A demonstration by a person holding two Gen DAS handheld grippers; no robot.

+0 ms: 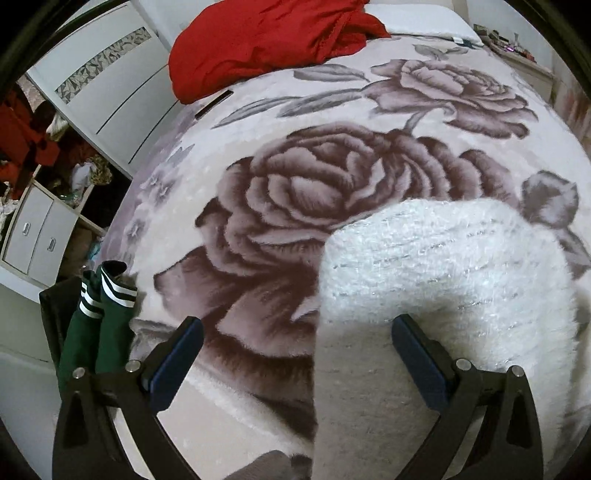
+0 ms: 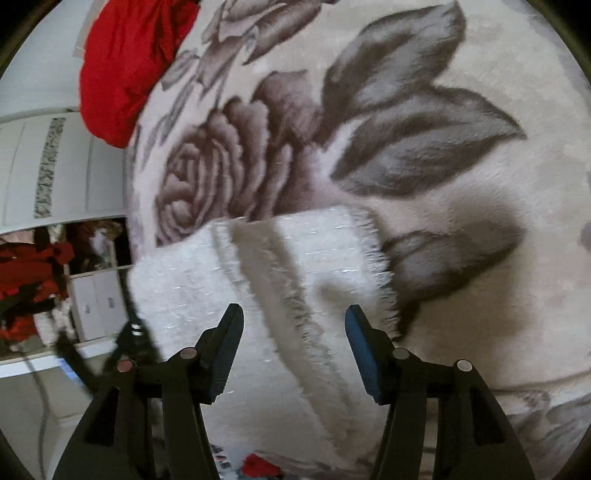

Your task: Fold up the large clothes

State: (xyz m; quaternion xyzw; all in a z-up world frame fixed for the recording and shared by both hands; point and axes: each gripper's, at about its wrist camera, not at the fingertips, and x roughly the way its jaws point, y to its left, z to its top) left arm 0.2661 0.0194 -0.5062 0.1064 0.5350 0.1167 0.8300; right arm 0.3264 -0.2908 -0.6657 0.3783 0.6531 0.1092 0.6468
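Note:
A white fuzzy knit garment [image 1: 443, 266] lies folded on the bed's rose-patterned blanket [image 1: 295, 177]. My left gripper [image 1: 297, 328] hovers over the garment's left edge, its jaws wide apart; one pad is above the blanket and the other above the knit, with nothing pinched. In the right wrist view the same white garment [image 2: 221, 280] shows a fringed edge running between the fingers. My right gripper [image 2: 293, 314] stands open just above that fringe, its pads clear of the cloth.
A crumpled red garment [image 1: 266, 40] lies at the bed's far end beside a white pillow [image 1: 424, 18]. A green garment with white stripes [image 1: 99, 317] hangs off the bed's left side. A white wardrobe [image 1: 110, 74] and drawers [image 1: 37, 236] stand to the left.

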